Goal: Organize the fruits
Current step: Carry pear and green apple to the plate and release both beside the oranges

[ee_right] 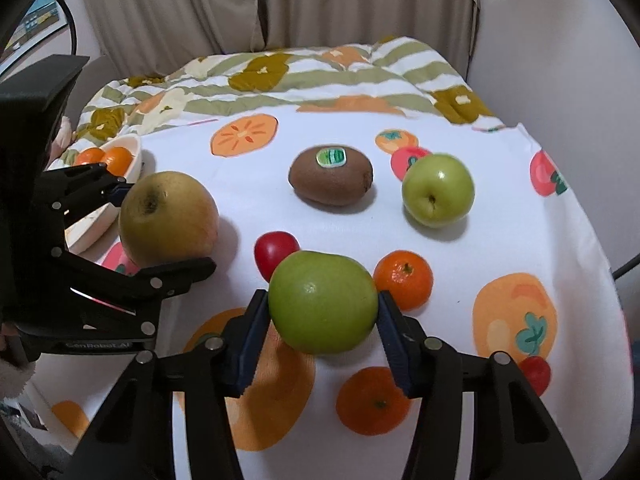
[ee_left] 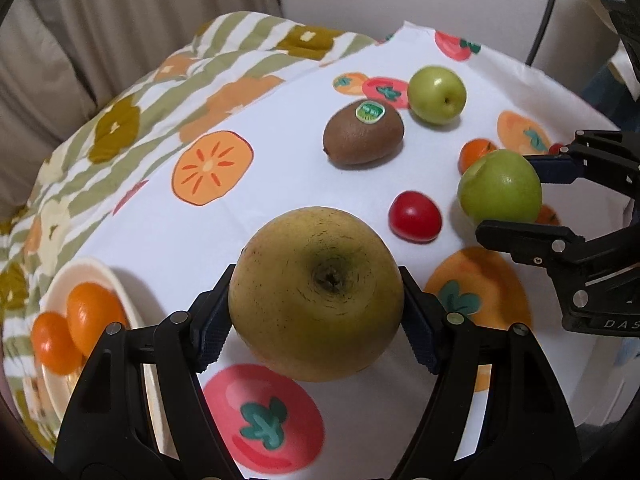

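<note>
My left gripper (ee_left: pixel 316 312) is shut on a large yellow-brown pear (ee_left: pixel 316 294), held just above the cloth; it also shows in the right wrist view (ee_right: pixel 168 220). My right gripper (ee_right: pixel 320 320) is shut on a green apple (ee_right: pixel 323 302), seen in the left wrist view (ee_left: pixel 500 186) too. On the cloth lie a kiwi (ee_right: pixel 331 179), a second green apple (ee_right: pixel 438 190), a red cherry tomato (ee_right: pixel 276 250) and two mandarins (ee_right: pixel 404 280) (ee_right: pixel 374 400). A cream bowl (ee_left: pixel 90 276) at the left holds orange mandarins (ee_left: pixel 94 316).
The fruit-print white cloth (ee_right: pixel 500 240) covers the table; a striped quilt (ee_right: pixel 320 76) lies bunched at its far side before a curtain. Another small red tomato (ee_right: pixel 534 374) sits near the right front edge. The two grippers are close, side by side.
</note>
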Tool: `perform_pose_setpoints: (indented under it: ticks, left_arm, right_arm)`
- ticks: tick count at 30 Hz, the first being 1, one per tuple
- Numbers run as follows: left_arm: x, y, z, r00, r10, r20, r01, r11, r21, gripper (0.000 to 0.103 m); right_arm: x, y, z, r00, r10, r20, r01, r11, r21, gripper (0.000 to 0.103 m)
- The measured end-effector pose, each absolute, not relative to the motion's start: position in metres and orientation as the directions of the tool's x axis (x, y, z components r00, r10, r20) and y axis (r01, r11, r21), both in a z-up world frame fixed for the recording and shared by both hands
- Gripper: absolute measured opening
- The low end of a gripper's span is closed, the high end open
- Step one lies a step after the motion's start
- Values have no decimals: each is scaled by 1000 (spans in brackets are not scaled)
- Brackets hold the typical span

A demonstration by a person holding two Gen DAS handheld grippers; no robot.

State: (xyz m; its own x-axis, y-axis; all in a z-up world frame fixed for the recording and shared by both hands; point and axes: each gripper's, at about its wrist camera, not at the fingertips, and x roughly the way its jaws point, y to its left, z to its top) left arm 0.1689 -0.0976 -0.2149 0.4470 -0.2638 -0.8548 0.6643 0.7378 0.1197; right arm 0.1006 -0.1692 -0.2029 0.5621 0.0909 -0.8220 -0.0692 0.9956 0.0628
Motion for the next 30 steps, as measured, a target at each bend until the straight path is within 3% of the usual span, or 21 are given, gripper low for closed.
perform_pose_setpoints:
  ticks: [15, 30]
  left_arm:
    - [136, -64, -145, 579, -213, -787, 471, 875, 109, 79]
    - [130, 60, -111, 643, -48, -764, 227, 965, 131, 79]
  right_arm:
    - [81, -165, -135, 607, 164, -777, -188, 980, 61, 50]
    - [106, -79, -93, 602, 321, -731, -366, 925, 105, 50]
